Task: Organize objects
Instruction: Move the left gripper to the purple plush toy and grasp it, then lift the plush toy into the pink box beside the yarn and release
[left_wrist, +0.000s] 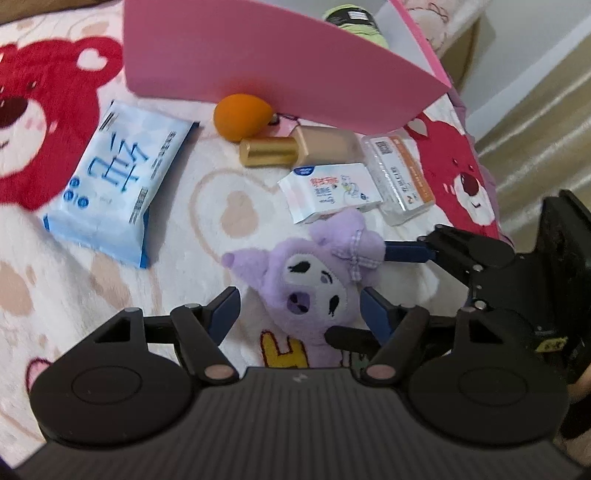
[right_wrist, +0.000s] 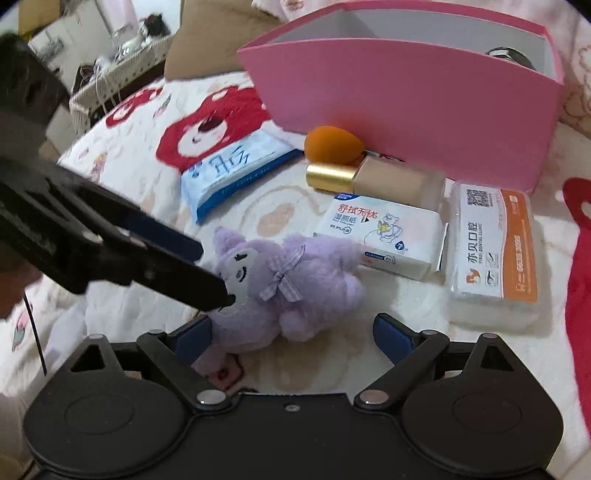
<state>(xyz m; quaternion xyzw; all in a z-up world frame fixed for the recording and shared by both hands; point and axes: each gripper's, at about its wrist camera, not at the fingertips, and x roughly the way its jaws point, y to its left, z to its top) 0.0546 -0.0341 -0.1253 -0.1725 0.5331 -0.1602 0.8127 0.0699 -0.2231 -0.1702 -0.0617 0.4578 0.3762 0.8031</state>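
Note:
A purple plush toy (left_wrist: 314, 284) lies on the bear-print blanket, also in the right wrist view (right_wrist: 284, 284). My left gripper (left_wrist: 301, 314) is open, its fingers on either side of the plush's lower head. My right gripper (right_wrist: 291, 336) is open just in front of the plush, its left finger against it. The right gripper shows in the left wrist view (left_wrist: 402, 288), reaching in from the right, one finger at the plush's ear. The left gripper shows in the right wrist view (right_wrist: 207, 273) at the plush's face. A pink box (right_wrist: 424, 107) stands behind.
On the blanket lie a blue tissue pack (left_wrist: 114, 184), an orange sponge (left_wrist: 240, 116), a gold-capped bottle (left_wrist: 299, 147), a small wipes pack (left_wrist: 328, 192) and a clear dental box (left_wrist: 402, 177). A green-black container (left_wrist: 354, 22) sits in the pink box. The bed edge is at right.

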